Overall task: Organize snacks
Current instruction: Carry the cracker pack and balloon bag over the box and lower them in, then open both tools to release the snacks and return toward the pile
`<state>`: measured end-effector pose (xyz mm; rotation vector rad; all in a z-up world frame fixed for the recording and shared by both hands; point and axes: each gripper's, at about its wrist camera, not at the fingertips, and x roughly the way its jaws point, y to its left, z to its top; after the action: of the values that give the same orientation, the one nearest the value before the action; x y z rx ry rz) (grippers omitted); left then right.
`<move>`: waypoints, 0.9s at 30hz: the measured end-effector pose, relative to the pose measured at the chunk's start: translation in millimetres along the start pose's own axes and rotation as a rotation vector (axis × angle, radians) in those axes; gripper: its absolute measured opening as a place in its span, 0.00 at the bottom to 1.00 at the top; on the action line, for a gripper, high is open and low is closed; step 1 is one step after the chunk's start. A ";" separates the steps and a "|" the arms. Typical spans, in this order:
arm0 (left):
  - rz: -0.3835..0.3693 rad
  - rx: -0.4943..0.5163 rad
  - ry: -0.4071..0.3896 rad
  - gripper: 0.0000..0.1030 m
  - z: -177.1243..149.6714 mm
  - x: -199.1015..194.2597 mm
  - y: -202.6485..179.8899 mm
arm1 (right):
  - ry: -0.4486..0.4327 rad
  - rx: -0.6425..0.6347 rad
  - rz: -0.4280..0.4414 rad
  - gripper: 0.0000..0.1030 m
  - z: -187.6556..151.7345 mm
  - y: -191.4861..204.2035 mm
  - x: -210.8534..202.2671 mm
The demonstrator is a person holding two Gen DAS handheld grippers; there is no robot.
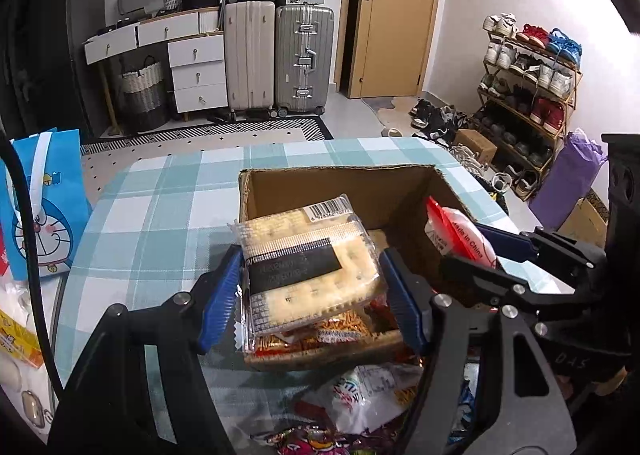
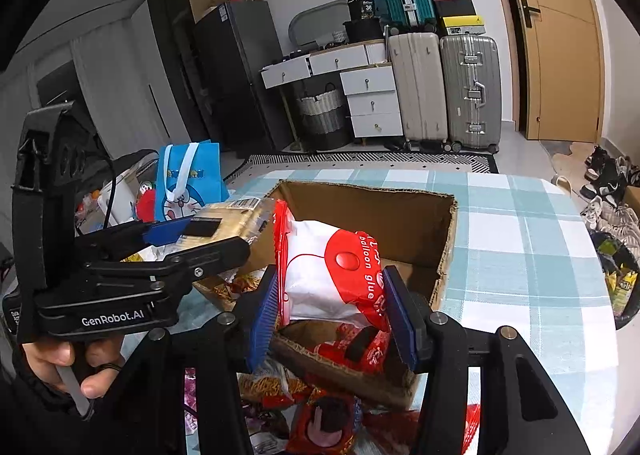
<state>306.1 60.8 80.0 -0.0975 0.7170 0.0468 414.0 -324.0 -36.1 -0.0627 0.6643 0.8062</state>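
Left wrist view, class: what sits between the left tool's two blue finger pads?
A clear-wrapped cracker pack with a black label, gripped over the open brown cardboard box; the left wrist view shows it.

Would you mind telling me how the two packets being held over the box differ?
The cracker pack is clear, flat and squarish, showing pale crackers; the red packet is opaque red and white and puffy. The left hand-held gripper holds the crackers, the right hand-held gripper the red one. Both hang over the box.
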 end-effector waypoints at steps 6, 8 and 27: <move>0.005 0.003 0.010 0.64 3.8 20.0 -1.1 | 0.023 0.000 -0.005 0.50 0.7 -0.1 13.1; 0.003 0.003 0.013 0.64 4.8 26.2 -1.6 | 0.027 0.006 -0.004 0.50 1.4 -2.0 16.8; 0.023 0.028 0.003 0.80 2.5 41.1 -2.6 | 0.006 0.019 -0.045 0.64 5.2 -9.8 16.5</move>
<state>338.9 58.9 54.9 -0.0625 0.7211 0.0580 431.7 -318.6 -43.3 -0.0627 0.6737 0.7569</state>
